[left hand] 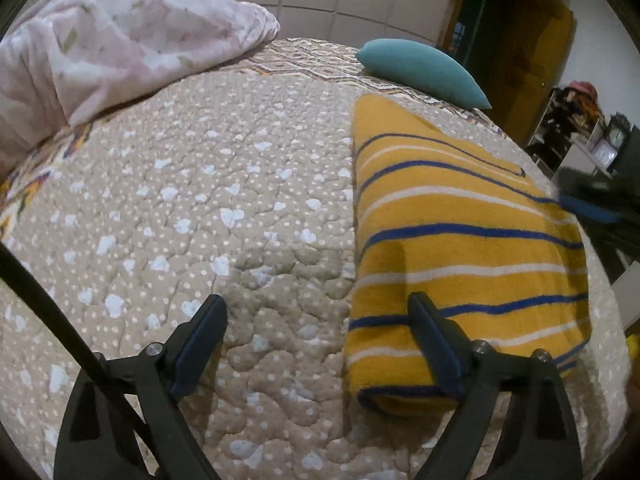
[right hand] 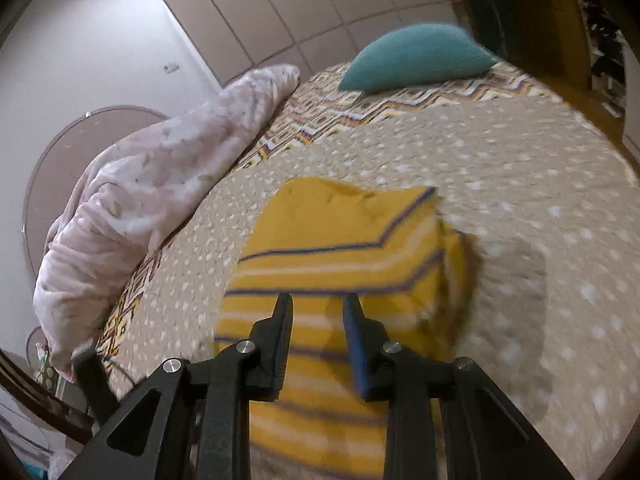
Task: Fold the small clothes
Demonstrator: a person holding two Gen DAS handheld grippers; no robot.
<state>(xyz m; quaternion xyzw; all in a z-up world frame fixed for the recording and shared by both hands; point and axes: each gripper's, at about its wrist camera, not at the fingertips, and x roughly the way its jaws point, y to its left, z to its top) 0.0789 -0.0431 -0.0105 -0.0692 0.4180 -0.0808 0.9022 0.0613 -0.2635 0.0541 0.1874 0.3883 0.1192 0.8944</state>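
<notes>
**Garment folded lengthwise, more folding likely left**

Your left gripper [left hand: 316, 316] hangs spread wide, empty, over the quilt [left hand: 200, 208]. The yellow striped garment [left hand: 460, 240] lies right of it, already a long layered strip. Your right gripper [right hand: 318, 304] is parted above it, holding nothing. Pink duvet [left hand: 112, 48], teal pillow [left hand: 420, 68], doorway beyond.

My left gripper [left hand: 316, 312] is matt black plastic with bright metal screw heads, its fingers [left hand: 208, 312] faced with dull blue pads. My right gripper [right hand: 318, 304] is the same. The mustard-yellow garment with blue and white stripes [left hand: 460, 232] looks like soft, fuzzy knit cloth. The beige dotted bedspread [left hand: 200, 220] is puckered quilted fabric. The pink floral blanket [left hand: 112, 40] looks fleecy, the teal cushion [left hand: 420, 68] finely woven, and the brown door [left hand: 532, 52] smooth wood.
</notes>
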